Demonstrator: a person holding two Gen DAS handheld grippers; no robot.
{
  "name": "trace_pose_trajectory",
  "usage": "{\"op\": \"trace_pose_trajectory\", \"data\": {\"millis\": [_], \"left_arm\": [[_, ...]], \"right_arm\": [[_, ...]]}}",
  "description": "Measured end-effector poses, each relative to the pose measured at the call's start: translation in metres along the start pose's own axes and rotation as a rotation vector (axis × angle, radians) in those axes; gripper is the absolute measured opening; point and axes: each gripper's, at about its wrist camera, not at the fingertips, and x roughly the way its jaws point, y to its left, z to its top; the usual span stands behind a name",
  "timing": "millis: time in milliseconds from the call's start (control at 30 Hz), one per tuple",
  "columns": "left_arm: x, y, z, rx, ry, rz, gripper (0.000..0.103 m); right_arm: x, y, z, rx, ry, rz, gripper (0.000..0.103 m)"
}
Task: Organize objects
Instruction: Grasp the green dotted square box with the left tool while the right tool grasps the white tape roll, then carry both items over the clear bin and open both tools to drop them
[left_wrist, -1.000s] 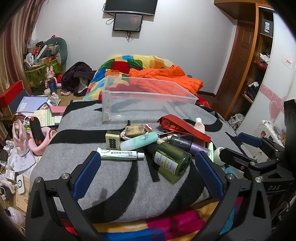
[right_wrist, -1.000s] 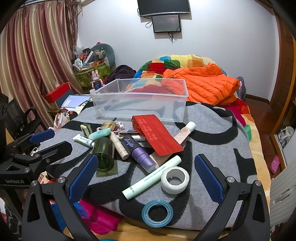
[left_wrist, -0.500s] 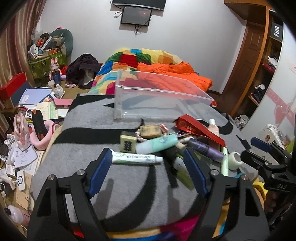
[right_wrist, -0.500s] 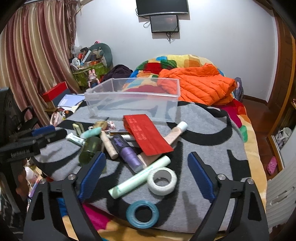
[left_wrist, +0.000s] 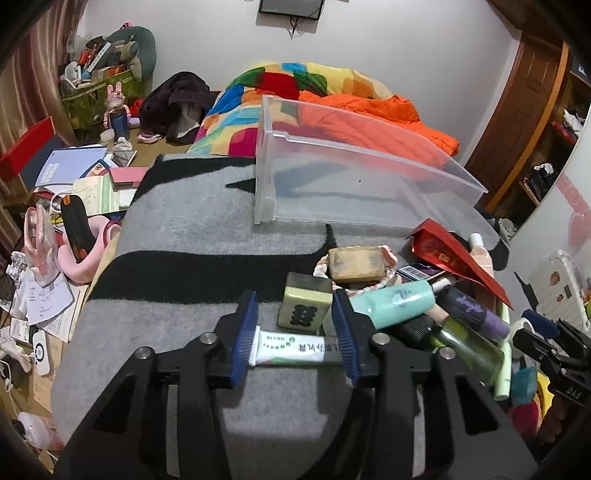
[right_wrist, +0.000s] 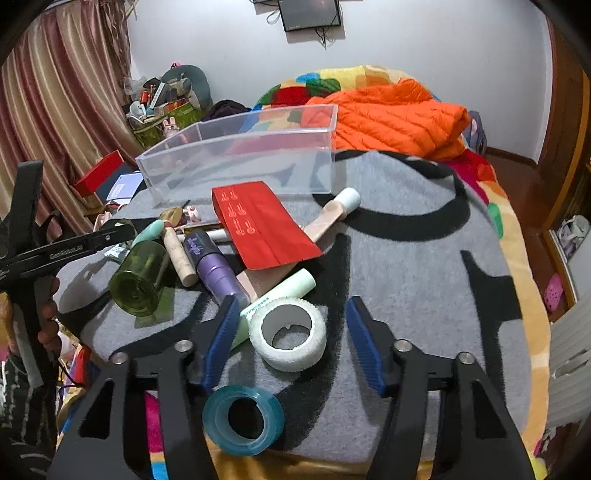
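On the grey and black blanket (left_wrist: 192, 236) lies a heap of toiletries in front of a clear plastic bin (left_wrist: 369, 192) (right_wrist: 240, 166). My left gripper (left_wrist: 295, 299) is low over a white tube (left_wrist: 291, 347) and a mahjong tile (left_wrist: 304, 306). Both lie between its closing jaws, and I see no pad pressing on either. My right gripper (right_wrist: 291, 301) straddles a white tape roll (right_wrist: 288, 334), jaws closing, with a gap left at the right pad. A blue tape ring (right_wrist: 243, 419) lies just below it.
The heap holds a red envelope (right_wrist: 262, 225), a green bottle (right_wrist: 142, 277), a purple tube (right_wrist: 214, 266), a mint tube (left_wrist: 395, 302) and a pale green tube (right_wrist: 288, 288). An orange jacket (right_wrist: 388, 114) lies behind the bin. Papers and boxes (left_wrist: 74, 173) cover the floor at left.
Both grippers have come forward and down onto the heap, and their jaws have narrowed. The left now frames the tube and tile, the right the white tape roll.
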Motion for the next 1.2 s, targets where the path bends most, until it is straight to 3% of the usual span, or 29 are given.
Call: {"op": "trace_pose_trajectory", "data": {"millis": [133, 467, 900, 1200], "left_arm": [[0.004, 0.0, 0.002, -0.005, -0.008, 0.003, 0.024], [-0.011, -0.004, 0.009, 0.006, -0.063, 0.008, 0.024], [-0.044, -0.01, 0.06, 0.033, -0.199, 0.007, 0.024], [-0.023, -0.017, 0.104, 0.061, -0.191, 0.03, 0.024]], "right_arm": [[0.001, -0.003, -0.001, 0.024, 0.011, 0.033, 0.036], [-0.016, -0.007, 0.015, 0.042, -0.04, 0.067, 0.036], [-0.014, -0.001, 0.107, -0.004, -0.169, 0.085, 0.036], [0.038, 0.012, 0.158, -0.041, -0.101, 0.042, 0.036]]}}
